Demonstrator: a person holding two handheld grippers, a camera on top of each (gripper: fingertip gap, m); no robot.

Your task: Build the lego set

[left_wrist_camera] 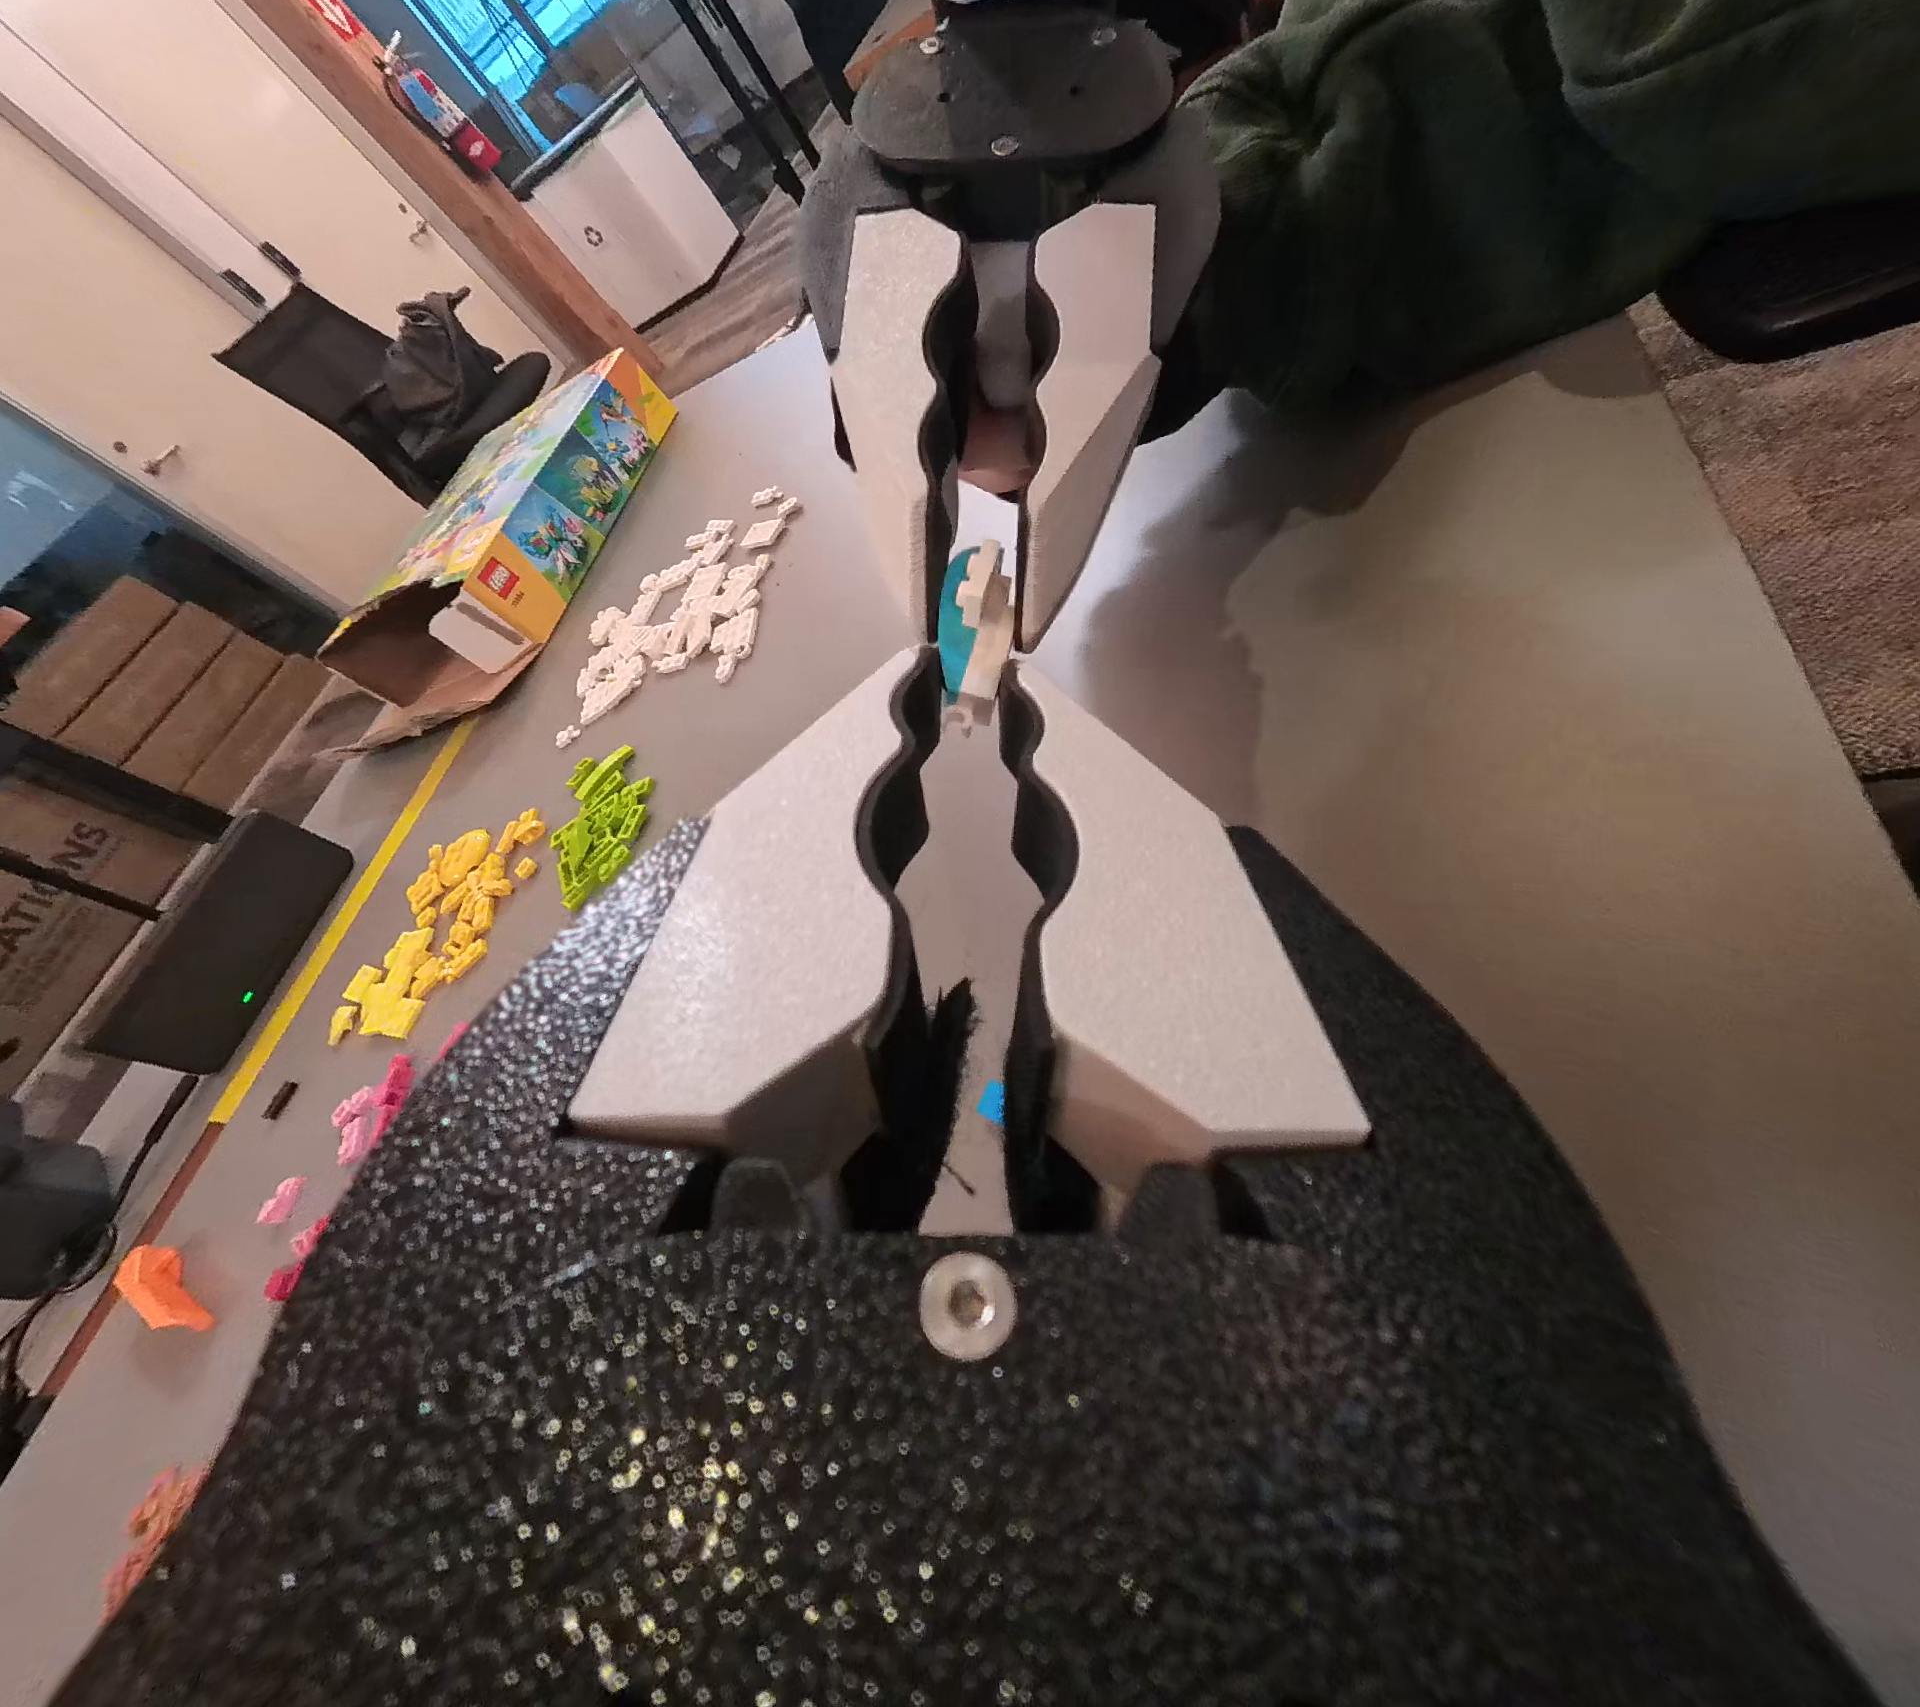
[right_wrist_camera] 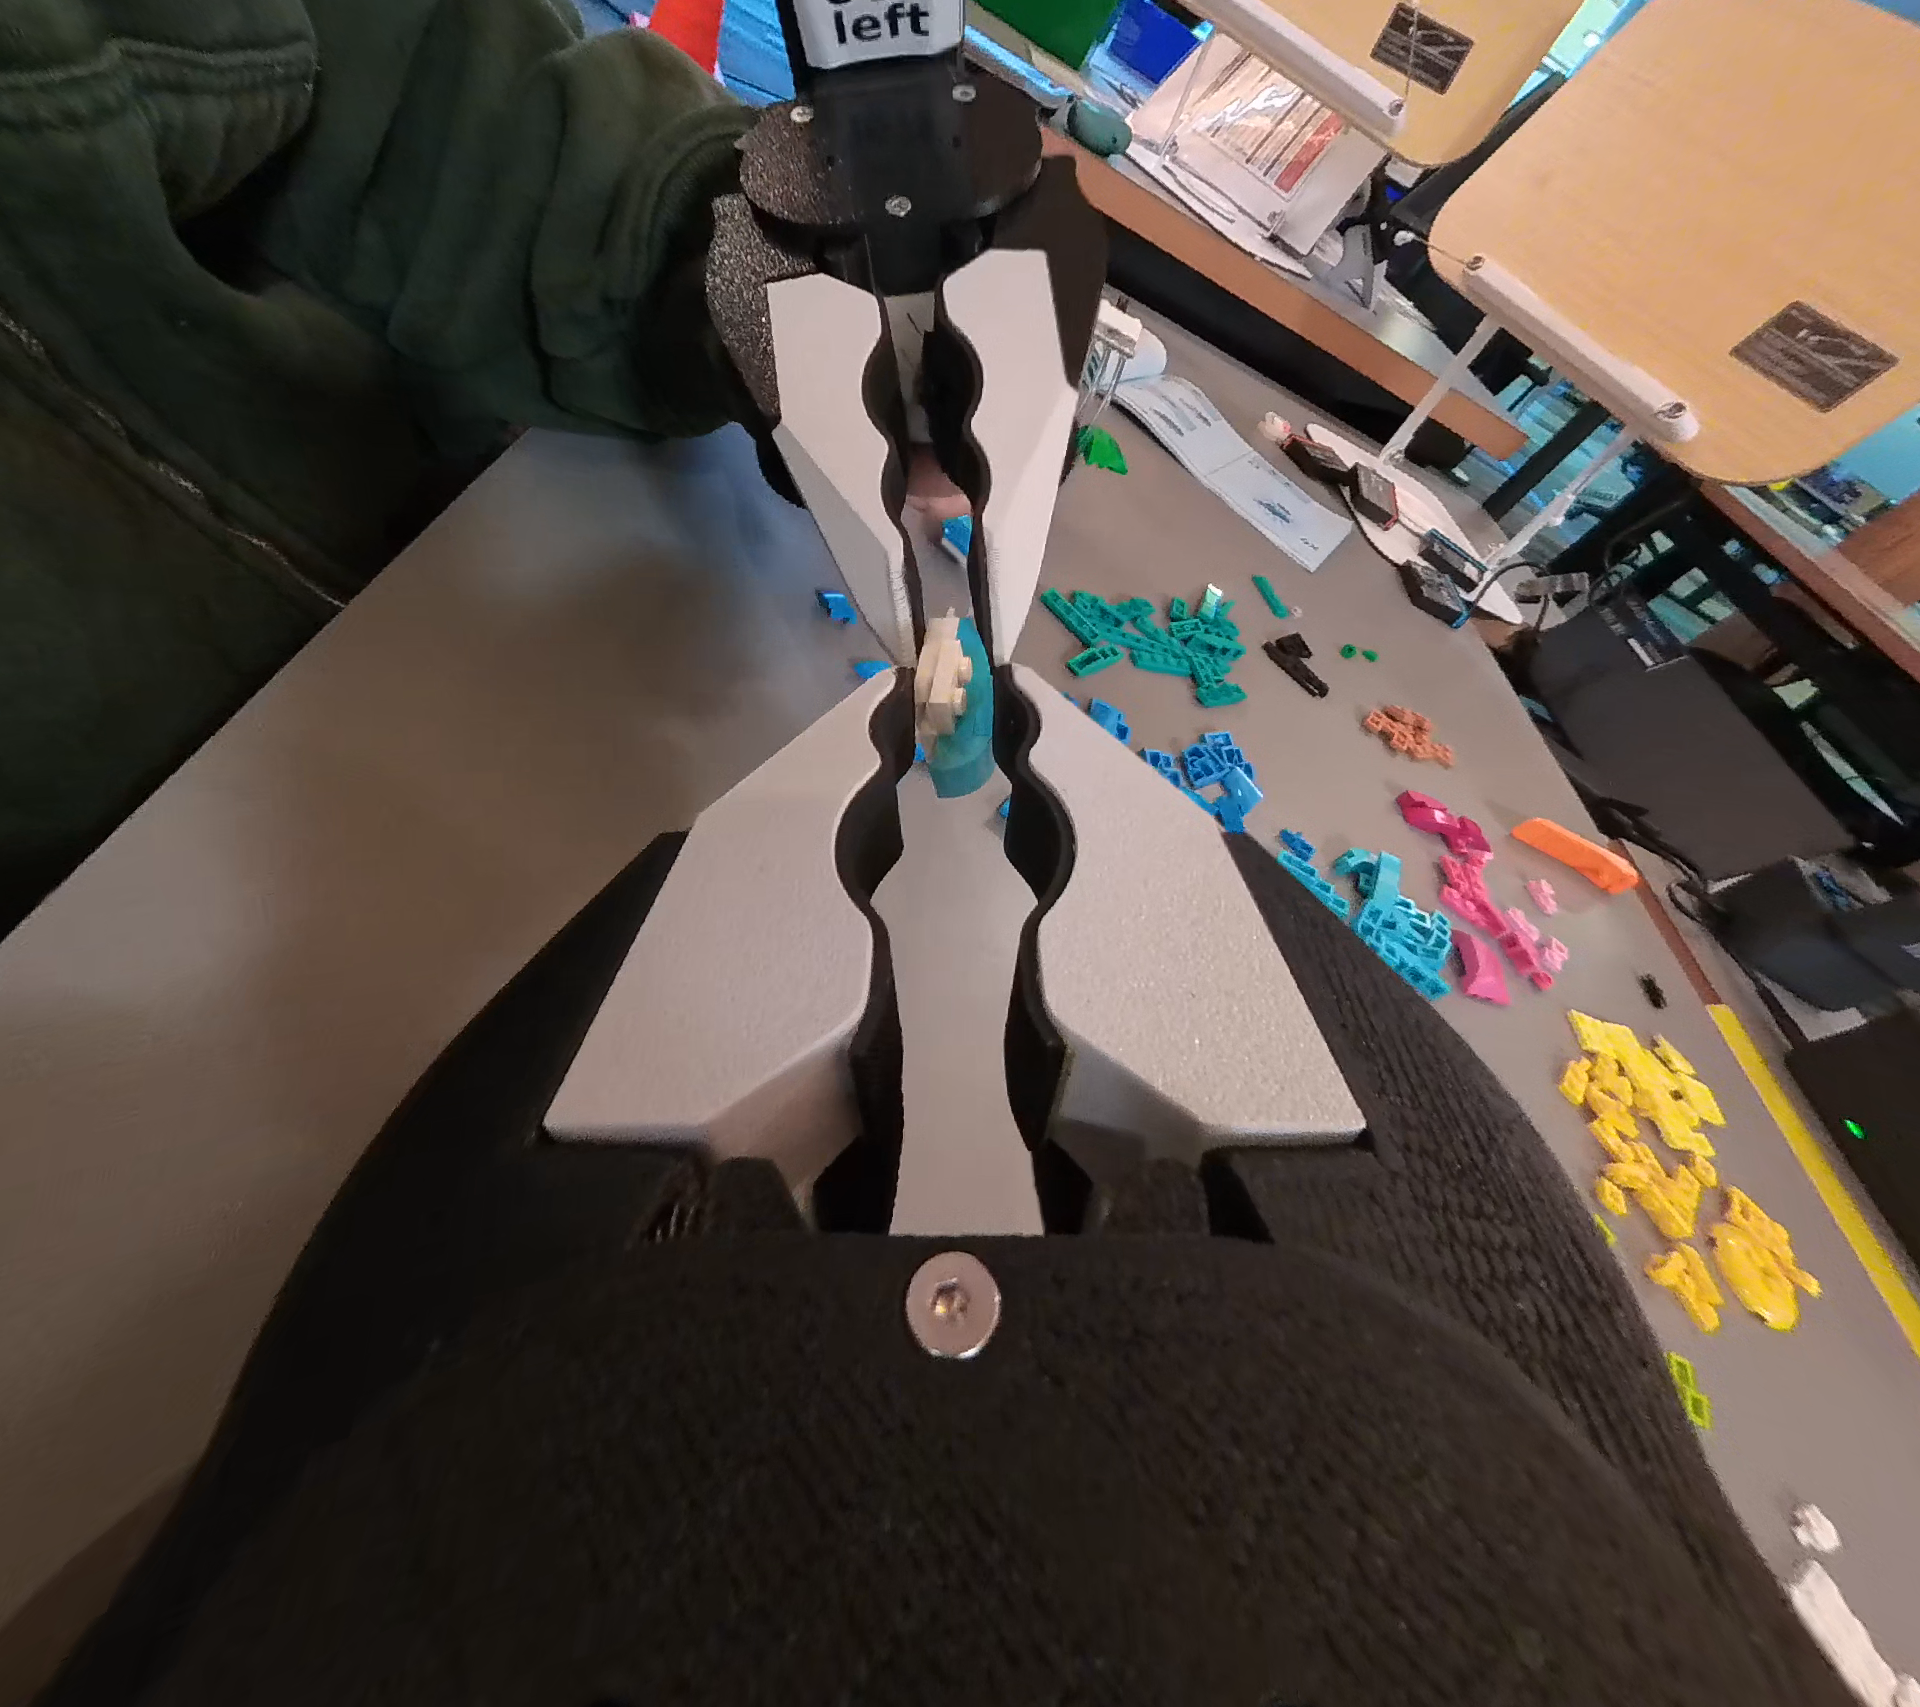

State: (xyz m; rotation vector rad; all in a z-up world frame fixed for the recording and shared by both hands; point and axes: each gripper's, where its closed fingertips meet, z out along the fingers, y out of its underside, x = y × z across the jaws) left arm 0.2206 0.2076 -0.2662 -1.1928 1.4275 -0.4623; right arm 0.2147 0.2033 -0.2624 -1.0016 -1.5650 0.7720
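My two grippers meet tip to tip above the grey table (left_wrist_camera: 1455, 722). Between the tips sits a small lego assembly (left_wrist_camera: 977, 618): a white toothed piece (right_wrist_camera: 940, 681) against a teal curved piece (right_wrist_camera: 966, 748). My left gripper (left_wrist_camera: 961, 670) is shut on its white end. My right gripper (right_wrist_camera: 945, 675) is shut on its teal end. The right gripper (left_wrist_camera: 971, 634) shows opposite in the left wrist view, and the left gripper (right_wrist_camera: 948, 634) shows opposite in the right wrist view. Green sleeves (right_wrist_camera: 312, 203) sit behind the handles.
On one side lie the lego box (left_wrist_camera: 540, 514) and white (left_wrist_camera: 686, 608), lime (left_wrist_camera: 603, 816), yellow (left_wrist_camera: 447, 919) and pink (left_wrist_camera: 369, 1112) piles. On the other lie green (right_wrist_camera: 1153, 644), blue (right_wrist_camera: 1216, 769), light-blue (right_wrist_camera: 1382, 909), magenta (right_wrist_camera: 1475, 899) piles and a booklet (right_wrist_camera: 1236, 462).
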